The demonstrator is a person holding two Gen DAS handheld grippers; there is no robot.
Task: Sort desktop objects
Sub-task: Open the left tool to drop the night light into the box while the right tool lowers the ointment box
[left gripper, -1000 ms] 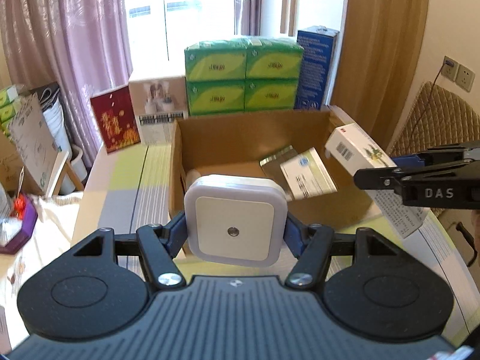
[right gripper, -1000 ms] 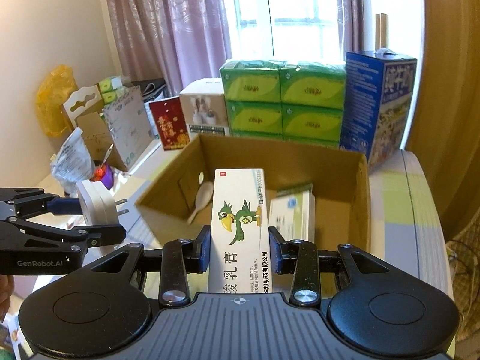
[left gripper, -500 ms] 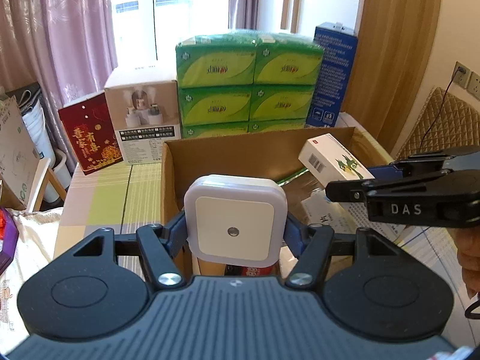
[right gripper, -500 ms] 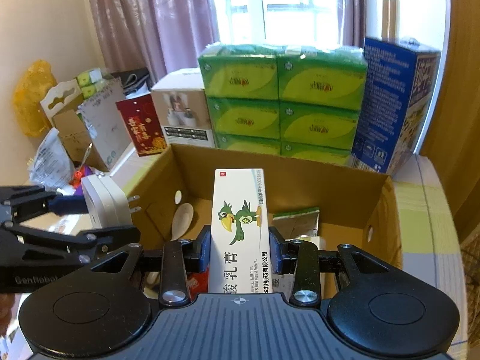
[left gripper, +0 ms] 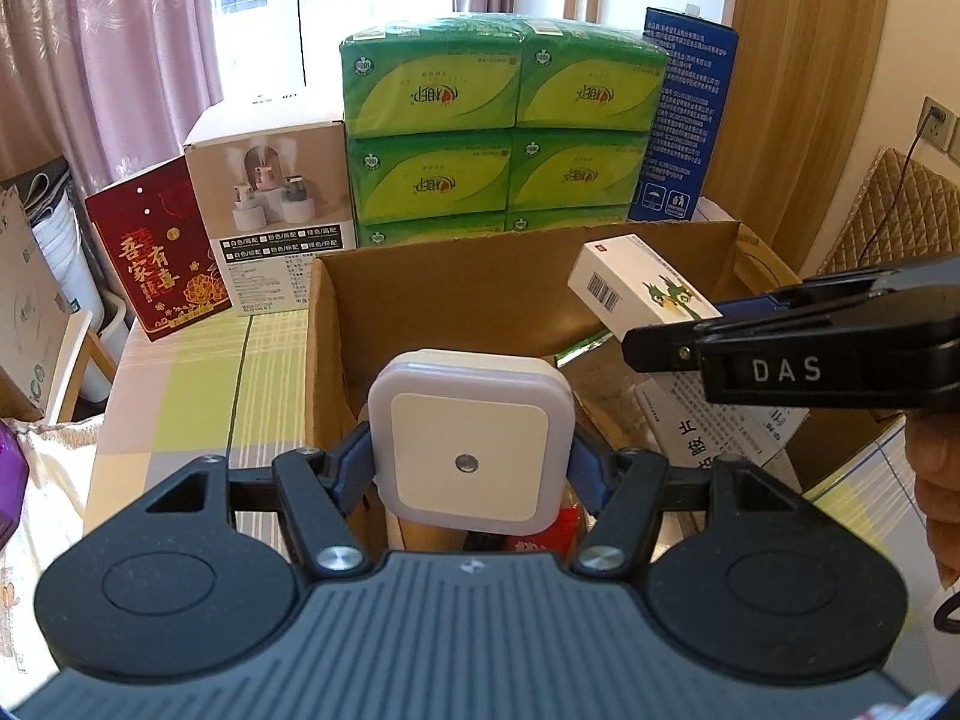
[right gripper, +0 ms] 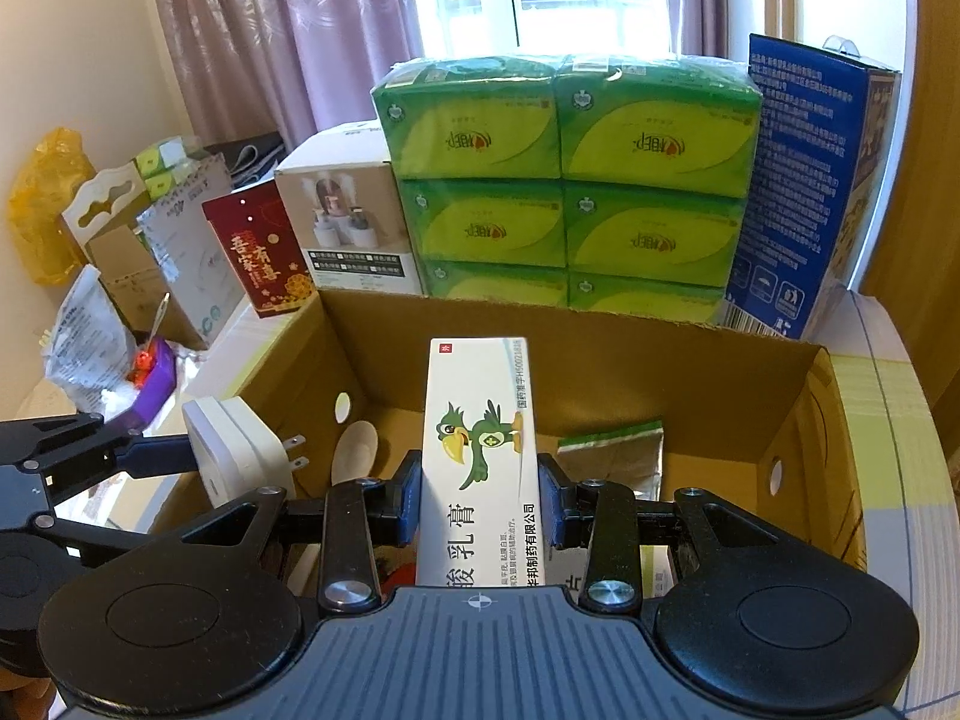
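My left gripper (left gripper: pixel 471 471) is shut on a white square plug-in night light (left gripper: pixel 470 441), held over the near left corner of an open cardboard box (left gripper: pixel 327 324). My right gripper (right gripper: pixel 479 501) is shut on a white medicine box with a green parrot (right gripper: pixel 480 438), held above the same cardboard box (right gripper: pixel 828 420). In the right wrist view the night light (right gripper: pixel 231 453) shows its plug prongs, with the left gripper (right gripper: pixel 180 459) at the box's left wall. In the left wrist view the medicine box (left gripper: pixel 636 291) hangs over the box's right half. A white spoon (right gripper: pixel 355 450), a foil pouch (right gripper: pixel 618 450) and other packets lie inside.
Behind the box stand stacked green tissue packs (left gripper: pixel 504 126), a tall blue carton (left gripper: pixel 684 114), a white humidifier box (left gripper: pixel 270 210) and a red gift box (left gripper: pixel 159 252). Bags and cartons (right gripper: pixel 108 276) crowd the left side. A hand (left gripper: pixel 936 480) shows at the right edge.
Both grippers have moved forward and lower over the cardboard box, each still holding its object. The box and the stack behind it loom larger.
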